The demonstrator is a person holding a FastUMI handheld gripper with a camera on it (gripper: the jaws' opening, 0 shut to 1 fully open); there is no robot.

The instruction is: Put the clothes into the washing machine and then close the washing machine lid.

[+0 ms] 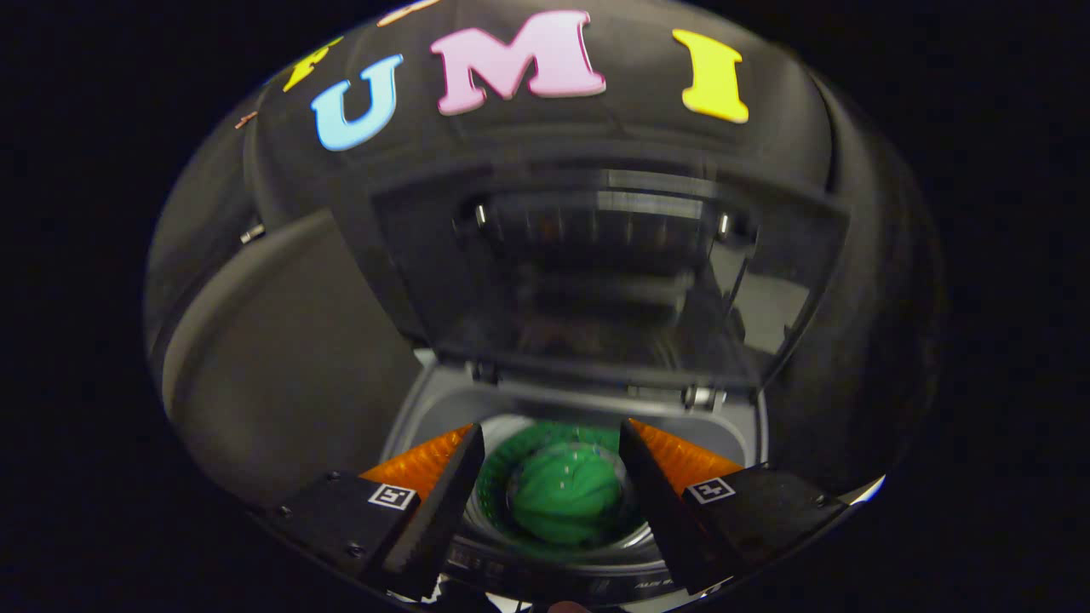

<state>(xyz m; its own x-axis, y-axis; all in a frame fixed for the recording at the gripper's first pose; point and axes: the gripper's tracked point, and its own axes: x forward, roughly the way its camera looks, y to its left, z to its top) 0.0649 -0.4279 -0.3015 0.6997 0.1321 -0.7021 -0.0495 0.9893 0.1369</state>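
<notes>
Hand-held gripper (552,464) hangs over a top-loading washing machine (749,426), its two fingers spread wide and grasping nothing. Left of the machine lies a plain grey surface (281,366), bare as far as can be seen. Between the fingers, down in the machine's drum (498,464), sits a bunched green garment (566,492); it is well below the fingertips and touches neither, which suggests the clothes are already loaded. Behind the drum opening, the machine's dark see-through lid (596,281) stands raised on its hinges, tilted back toward the booth wall, leaving the opening free. The lid's two hinges (700,396) show at its lower edge, just above the drum. With the garment resting in the drum, the loading step looks finished, and the released fingers appear held clear for the remaining job: reaching the upright lid and bringing it down over the drum. Whether other clothes wait outside the machine cannot be told.
</notes>
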